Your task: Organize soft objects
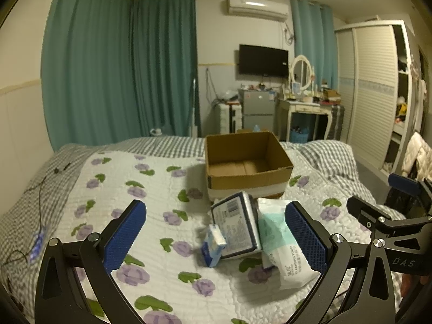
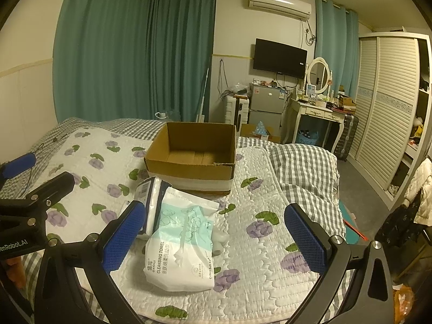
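An open, empty cardboard box (image 1: 247,162) stands on the flowered quilt; it also shows in the right wrist view (image 2: 189,159). In front of it lie three soft packs: a white-and-teal cleansing towel pack (image 1: 283,245) (image 2: 183,243), a dark-edged tissue pack (image 1: 235,226) (image 2: 151,197) and a small blue tissue pack (image 1: 213,245). My left gripper (image 1: 216,237) is open above the packs, holding nothing. My right gripper (image 2: 213,237) is open, hovering over the towel pack, holding nothing. The right gripper's body (image 1: 391,216) shows at the right of the left view.
A grey checked blanket (image 2: 302,167) lies at the bed's right. A cable (image 1: 40,189) runs along the bed's left side. Beyond the bed stand a small fridge (image 2: 266,105), a vanity table (image 2: 316,110) and a wardrobe (image 2: 391,108).
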A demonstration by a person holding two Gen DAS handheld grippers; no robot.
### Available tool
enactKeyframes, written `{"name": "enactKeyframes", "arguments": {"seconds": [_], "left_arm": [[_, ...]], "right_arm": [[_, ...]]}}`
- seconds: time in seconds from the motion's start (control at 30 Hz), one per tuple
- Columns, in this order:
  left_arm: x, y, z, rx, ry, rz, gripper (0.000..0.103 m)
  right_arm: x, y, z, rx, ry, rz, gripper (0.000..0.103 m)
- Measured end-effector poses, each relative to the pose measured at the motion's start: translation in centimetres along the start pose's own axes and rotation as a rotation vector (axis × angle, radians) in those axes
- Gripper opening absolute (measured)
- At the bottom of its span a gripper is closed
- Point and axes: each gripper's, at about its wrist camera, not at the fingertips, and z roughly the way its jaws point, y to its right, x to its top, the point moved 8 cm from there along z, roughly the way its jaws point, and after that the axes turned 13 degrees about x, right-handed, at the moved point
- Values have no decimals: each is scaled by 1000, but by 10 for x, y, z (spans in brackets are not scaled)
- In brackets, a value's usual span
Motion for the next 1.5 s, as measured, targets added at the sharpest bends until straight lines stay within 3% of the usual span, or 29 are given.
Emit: {"name": "enactKeyframes", "arguments": {"seconds": [1.5], "left_arm": [[4, -2, -2, -7, 3, -3, 103]], "right_arm": [[-4, -8, 8, 18, -29, -16, 103]]}}
